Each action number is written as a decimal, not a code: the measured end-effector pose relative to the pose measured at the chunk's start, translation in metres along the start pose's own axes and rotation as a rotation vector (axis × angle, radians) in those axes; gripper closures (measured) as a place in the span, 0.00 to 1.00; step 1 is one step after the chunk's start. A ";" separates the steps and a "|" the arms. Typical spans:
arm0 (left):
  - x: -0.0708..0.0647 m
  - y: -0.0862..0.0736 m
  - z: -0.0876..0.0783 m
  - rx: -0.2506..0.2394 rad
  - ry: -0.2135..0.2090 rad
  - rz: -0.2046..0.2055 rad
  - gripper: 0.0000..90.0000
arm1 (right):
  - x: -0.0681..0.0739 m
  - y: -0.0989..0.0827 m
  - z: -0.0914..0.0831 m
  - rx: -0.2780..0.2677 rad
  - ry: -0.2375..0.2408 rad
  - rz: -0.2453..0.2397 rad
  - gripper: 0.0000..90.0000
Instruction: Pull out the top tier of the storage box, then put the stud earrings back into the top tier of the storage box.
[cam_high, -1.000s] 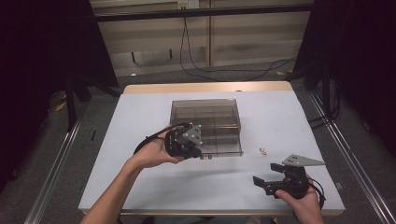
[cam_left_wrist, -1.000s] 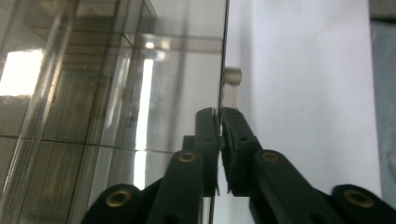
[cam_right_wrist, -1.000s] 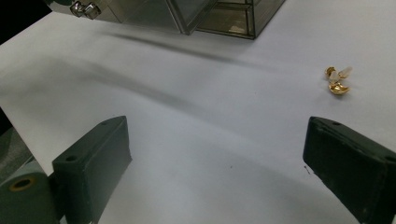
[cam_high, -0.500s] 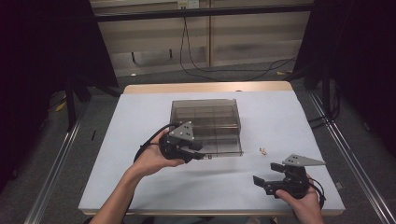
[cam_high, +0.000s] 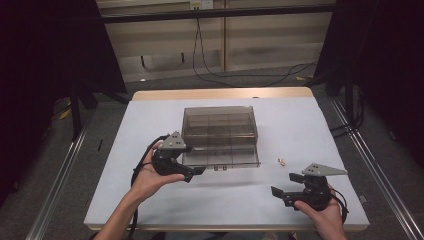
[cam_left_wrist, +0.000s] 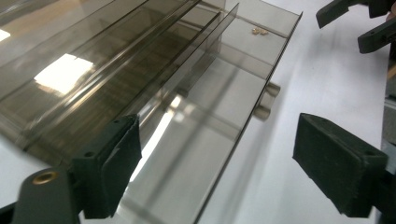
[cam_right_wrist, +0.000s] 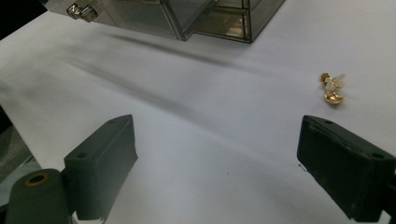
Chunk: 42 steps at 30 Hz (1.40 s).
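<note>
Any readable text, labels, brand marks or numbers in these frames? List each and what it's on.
None readable.
Clear plastic box: no print or label on its lid or walls.
Small gold pieces on the white table: no marking visible.
Left hand-held gripper and right hand-held gripper: plain black pads, no lettering.
Small pale plate on the far wall: too small and blurred to read.

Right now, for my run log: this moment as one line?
left gripper: open, jaws just opened, off lid | box: lid open | right gripper: open, empty | earrings: on table
</note>
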<state>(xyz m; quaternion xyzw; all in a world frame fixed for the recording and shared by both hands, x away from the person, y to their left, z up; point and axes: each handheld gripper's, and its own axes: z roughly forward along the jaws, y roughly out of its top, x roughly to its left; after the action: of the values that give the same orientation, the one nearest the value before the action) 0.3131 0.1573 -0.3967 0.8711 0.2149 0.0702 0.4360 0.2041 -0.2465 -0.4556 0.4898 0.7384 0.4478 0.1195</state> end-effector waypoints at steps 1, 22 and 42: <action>0.001 -0.003 -0.002 -0.005 -0.010 -0.012 0.12 | 0.000 0.000 -0.001 -0.011 0.013 0.000 0.13; -0.001 -0.086 -0.047 0.013 0.150 -0.136 0.05 | -0.017 0.013 -0.011 0.069 0.041 -0.046 0.26; -0.019 -0.107 -0.055 -0.040 0.133 -0.173 0.04 | -0.039 0.057 0.011 0.278 0.052 -0.133 0.59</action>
<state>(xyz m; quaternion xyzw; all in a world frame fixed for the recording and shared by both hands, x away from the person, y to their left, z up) 0.2456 0.2460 -0.4464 0.8338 0.3162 0.0943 0.4426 0.2657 -0.2662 -0.4280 0.4397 0.8271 0.3449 0.0606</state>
